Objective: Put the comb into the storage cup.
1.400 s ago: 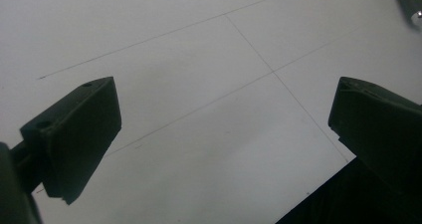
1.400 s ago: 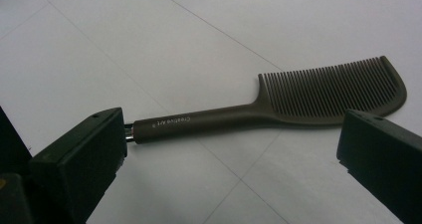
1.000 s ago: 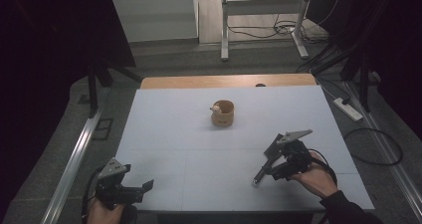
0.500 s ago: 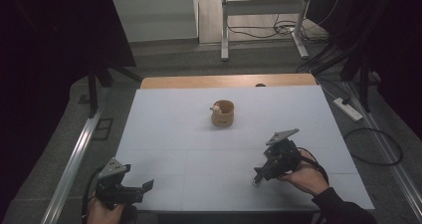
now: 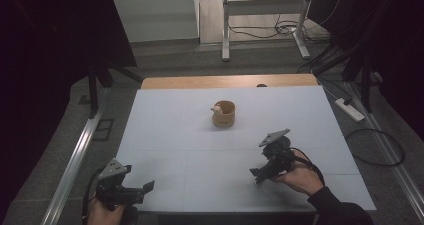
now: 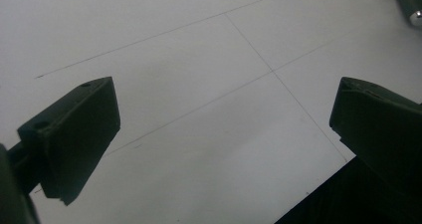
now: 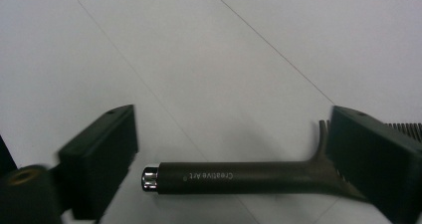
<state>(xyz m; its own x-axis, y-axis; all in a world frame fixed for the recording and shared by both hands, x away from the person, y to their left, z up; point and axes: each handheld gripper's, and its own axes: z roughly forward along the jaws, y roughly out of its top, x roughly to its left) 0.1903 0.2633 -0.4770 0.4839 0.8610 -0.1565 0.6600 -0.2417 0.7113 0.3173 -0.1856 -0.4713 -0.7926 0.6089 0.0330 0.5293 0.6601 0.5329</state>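
Right gripper (image 7: 234, 149) shifted left, fingers closing; comb (image 7: 259, 176) lies crosswise between, apparently not yet pinched.

Bare white table (image 5: 165, 135) lies all round, with a wooden cup (image 5: 224, 114) standing mid-table, well apart.

Dark grey comb (image 7: 249, 178), silver cap; tan cup (image 5: 224, 114); white table (image 5: 170, 130).

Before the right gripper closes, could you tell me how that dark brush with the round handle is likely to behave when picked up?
The brush looks stiff, with a moulded handle. Its round, smooth barrel and chrome cap may slip or roll between the flat pads. The toothed head seems off-centre, so it could pivot if gripped at the handle.
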